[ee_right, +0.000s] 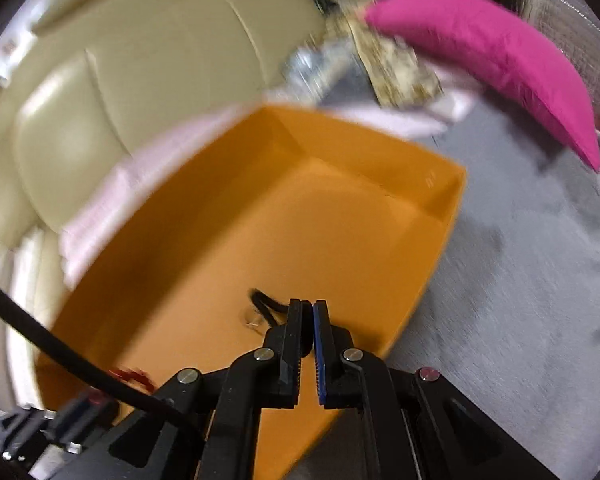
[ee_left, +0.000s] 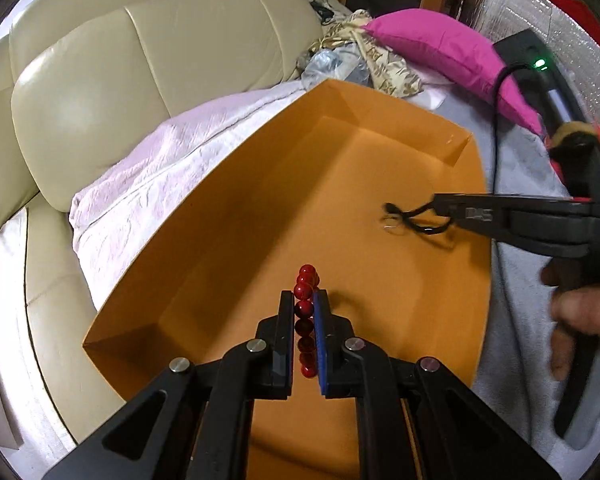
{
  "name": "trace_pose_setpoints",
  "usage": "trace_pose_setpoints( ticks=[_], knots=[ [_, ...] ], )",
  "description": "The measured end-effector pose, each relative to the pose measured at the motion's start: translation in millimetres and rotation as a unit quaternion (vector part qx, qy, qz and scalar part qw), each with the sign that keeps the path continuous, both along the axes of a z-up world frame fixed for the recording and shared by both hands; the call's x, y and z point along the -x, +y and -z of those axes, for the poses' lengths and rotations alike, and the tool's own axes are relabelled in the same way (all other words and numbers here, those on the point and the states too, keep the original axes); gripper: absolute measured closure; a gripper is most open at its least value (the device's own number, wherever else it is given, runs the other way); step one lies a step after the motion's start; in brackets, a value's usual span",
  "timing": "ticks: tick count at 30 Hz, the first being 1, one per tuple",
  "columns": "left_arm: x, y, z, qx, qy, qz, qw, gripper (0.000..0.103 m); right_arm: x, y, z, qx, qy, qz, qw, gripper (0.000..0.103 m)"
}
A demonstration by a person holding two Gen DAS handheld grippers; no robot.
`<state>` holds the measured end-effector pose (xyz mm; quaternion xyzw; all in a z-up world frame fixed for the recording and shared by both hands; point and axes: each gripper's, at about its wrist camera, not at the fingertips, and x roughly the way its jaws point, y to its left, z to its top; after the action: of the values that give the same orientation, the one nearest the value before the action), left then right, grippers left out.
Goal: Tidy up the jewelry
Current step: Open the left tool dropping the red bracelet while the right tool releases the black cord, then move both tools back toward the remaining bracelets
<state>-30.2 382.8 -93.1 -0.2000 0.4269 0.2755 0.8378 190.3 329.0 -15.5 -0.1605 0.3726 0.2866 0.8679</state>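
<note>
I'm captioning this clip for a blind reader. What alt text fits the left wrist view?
The left gripper, shut on a red bead bracelet, hangs over an open orange box. From the right, the right gripper carries a black cord with a clear ring into the box, which rests on a pale blanket by a cream sofa.

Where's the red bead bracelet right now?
In the left wrist view, bottom centre: the bracelet is clamped in the left gripper, over the near end of the orange box.
</note>
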Motion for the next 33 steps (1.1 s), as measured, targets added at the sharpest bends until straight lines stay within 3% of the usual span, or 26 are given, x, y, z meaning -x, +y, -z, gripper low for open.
trace_pose_setpoints(
  ticks=[8, 13, 19, 24, 26, 28, 29, 30, 33],
  knots=[
    [1, -1, 4, 0.005, 0.011, 0.003, 0.9999, 0.094, 2, -14, 7, 0.122, 0.008, 0.009, 0.992, 0.098],
    [-2, -7, 5, 0.014, 0.012, 0.020, 0.9996, 0.094, 6, -51, 12, 0.163, 0.010, 0.021, 0.986, 0.099],
    [-12, -34, -2, 0.006, 0.010, 0.059, 0.9982, 0.093, 8, -101, 15, 0.166, 0.014, 0.038, 0.985, 0.099],
    [-14, -43, -1, 0.003, 0.022, 0.064, 0.9977, 0.093, -5, -133, 4, 0.085, 0.034, 0.067, 0.994, 0.097],
    [-11, -42, -1, 0.011, 0.020, 0.060, 0.9979, 0.085, -5, -142, -5, 0.034, 0.029, 0.067, 0.997, 0.077],
    [-6, -40, -3, 0.014, 0.017, 0.051, 0.9985, 0.056, 0, -153, -17, -0.025, 0.022, 0.063, 0.997, 0.034],
    [-3, -41, -7, 0.012, 0.006, 0.050, 0.9987, 0.041, 9, -157, -23, -0.049, 0.012, 0.063, 0.997, 0.026],
    [0, -42, -11, 0.005, -0.003, 0.046, 0.9989, 0.034, 19, -162, -27, -0.064, -0.002, 0.070, 0.996, 0.023],
    [6, -49, -21, -0.007, -0.013, 0.043, 0.9990, 0.034, 35, -187, -44, -0.119, -0.021, 0.080, 0.989, 0.023]
  ],
)
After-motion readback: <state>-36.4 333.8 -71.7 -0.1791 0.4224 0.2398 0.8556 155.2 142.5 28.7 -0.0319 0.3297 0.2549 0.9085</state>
